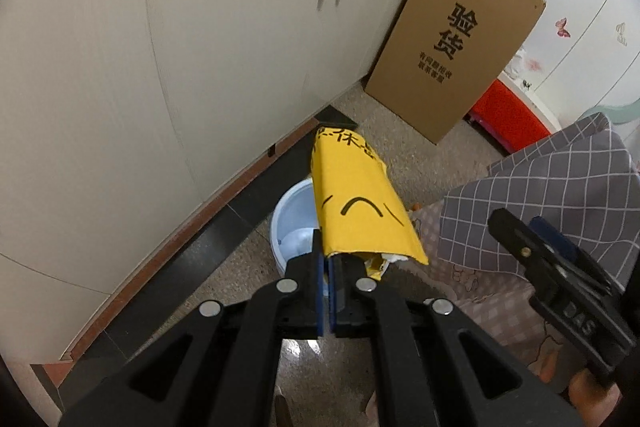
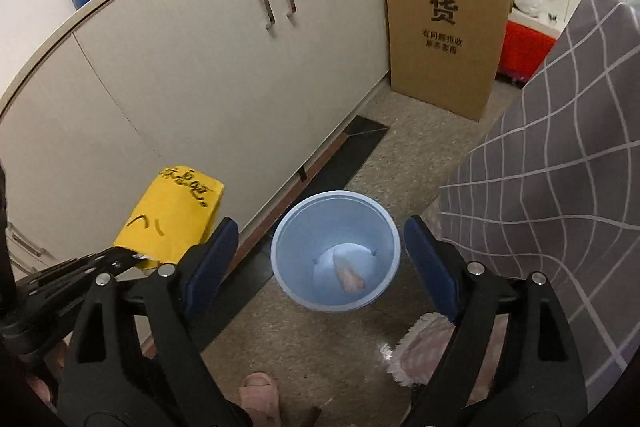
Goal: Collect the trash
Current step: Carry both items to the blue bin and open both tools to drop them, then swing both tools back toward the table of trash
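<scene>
My left gripper is shut on a yellow paper wrapper with black writing, held in the air above the left side of a light blue bin. In the right wrist view the wrapper hangs left of the bin, which stands on the floor by the cabinet and holds a pale pink scrap. My right gripper is open and empty above the bin. It also shows in the left wrist view at the right edge.
White cabinet doors run along the left. A large cardboard sheet leans against them further back. A grey checked cloth hangs on the right. A red box sits behind. Pink slippers are on the floor below.
</scene>
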Motion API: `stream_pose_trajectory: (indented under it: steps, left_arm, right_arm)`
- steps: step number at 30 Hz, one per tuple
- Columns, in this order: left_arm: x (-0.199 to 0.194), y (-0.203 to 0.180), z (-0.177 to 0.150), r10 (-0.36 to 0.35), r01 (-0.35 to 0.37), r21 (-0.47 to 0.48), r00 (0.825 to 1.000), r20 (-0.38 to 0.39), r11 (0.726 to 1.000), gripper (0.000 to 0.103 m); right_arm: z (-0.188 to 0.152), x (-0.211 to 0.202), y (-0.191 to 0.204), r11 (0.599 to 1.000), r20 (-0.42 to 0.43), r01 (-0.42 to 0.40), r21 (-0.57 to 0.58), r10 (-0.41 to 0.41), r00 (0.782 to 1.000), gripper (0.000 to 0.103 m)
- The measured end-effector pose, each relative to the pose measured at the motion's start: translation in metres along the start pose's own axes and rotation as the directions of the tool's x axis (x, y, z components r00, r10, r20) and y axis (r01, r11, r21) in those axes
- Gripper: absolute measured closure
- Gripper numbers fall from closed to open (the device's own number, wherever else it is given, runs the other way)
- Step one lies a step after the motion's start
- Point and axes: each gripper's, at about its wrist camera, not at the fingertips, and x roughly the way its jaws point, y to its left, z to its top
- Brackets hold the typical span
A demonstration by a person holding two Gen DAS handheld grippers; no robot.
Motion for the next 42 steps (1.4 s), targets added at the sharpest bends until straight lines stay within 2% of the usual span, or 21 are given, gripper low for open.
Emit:
stream_pose_trajectory:
  steps: [8, 12, 17, 18, 19, 20, 21, 22, 24, 30, 35, 38, 42]
  left_arm:
    - [0.020, -0.018, 0.000, 0.011, -0.009, 0.061, 1.000, -0.025, 0.998, 0.101]
    - [0.025, -0.029, 0.007, 0.018, -0.016, 0.098, 1.000, -0.015, 0.995, 0.101]
    - [0.027, -0.045, 0.025, 0.021, -0.025, 0.133, 0.999, 0.033, 0.991, 0.098]
    - [0.028, -0.048, 0.029, 0.012, -0.018, 0.131, 0.999, 0.045, 0.991, 0.087]
    - [0.028, -0.049, 0.032, 0.012, -0.018, 0.128, 0.999, 0.049, 0.992, 0.057]
    - [0.028, -0.049, 0.033, 0.021, -0.027, 0.126, 0.998, 0.053, 0.992, 0.038]
    - [0.025, -0.049, 0.033, 0.044, -0.053, 0.120, 0.996, 0.076, 0.991, 0.025]
    - [0.022, -0.050, 0.033, 0.060, -0.072, 0.120, 0.993, 0.101, 0.990, 0.025]
    - [0.017, -0.050, 0.029, 0.081, -0.094, 0.131, 0.991, 0.103, 0.987, 0.025]
    - [-0.011, -0.041, 0.018, 0.072, -0.084, 0.105, 0.991, 0.117, 0.991, 0.025]
    - [-0.056, -0.032, 0.012, 0.061, -0.075, 0.072, 0.981, 0.184, 0.995, 0.025]
    - [-0.092, -0.029, 0.010, 0.067, -0.076, 0.027, 0.966, 0.251, 0.997, 0.025]
    - [-0.142, -0.035, 0.004, 0.058, -0.060, -0.005, 0.932, 0.357, 0.998, 0.025]
  right_arm:
    - [-0.002, -0.020, -0.007, 0.990, 0.090, 0.142, -0.018, -0.140, 0.986, 0.016]
    - [0.000, -0.028, -0.011, 0.985, 0.120, 0.172, -0.018, -0.169, 0.978, 0.015]
    - [0.003, -0.033, -0.017, 0.984, 0.140, 0.176, -0.004, -0.174, 0.975, 0.015]
    - [0.003, -0.035, -0.018, 0.984, 0.142, 0.177, 0.001, -0.176, 0.974, 0.015]
    - [0.003, -0.035, -0.019, 0.984, 0.140, 0.177, 0.004, -0.176, 0.974, 0.015]
    - [0.003, -0.036, -0.019, 0.985, 0.137, 0.175, 0.006, -0.174, 0.975, 0.015]
    - [0.003, -0.037, -0.019, 0.985, 0.136, 0.174, 0.007, -0.173, 0.975, 0.015]
    - [0.003, -0.038, -0.020, 0.985, 0.135, 0.173, 0.008, -0.172, 0.976, 0.015]
    - [0.002, -0.040, -0.019, 0.986, 0.130, 0.168, 0.007, -0.167, 0.977, 0.015]
    - [0.001, -0.050, -0.012, 0.991, 0.119, 0.137, 0.006, -0.137, 0.983, 0.015]
    - [0.006, -0.076, -0.003, 0.997, 0.135, 0.076, 0.025, -0.079, 0.988, 0.014]
    - [0.012, -0.100, 0.000, 0.998, 0.157, 0.012, 0.057, -0.021, 0.987, 0.014]
    - [0.018, -0.138, 0.001, 0.994, 0.207, -0.061, 0.089, 0.041, 0.978, 0.013]
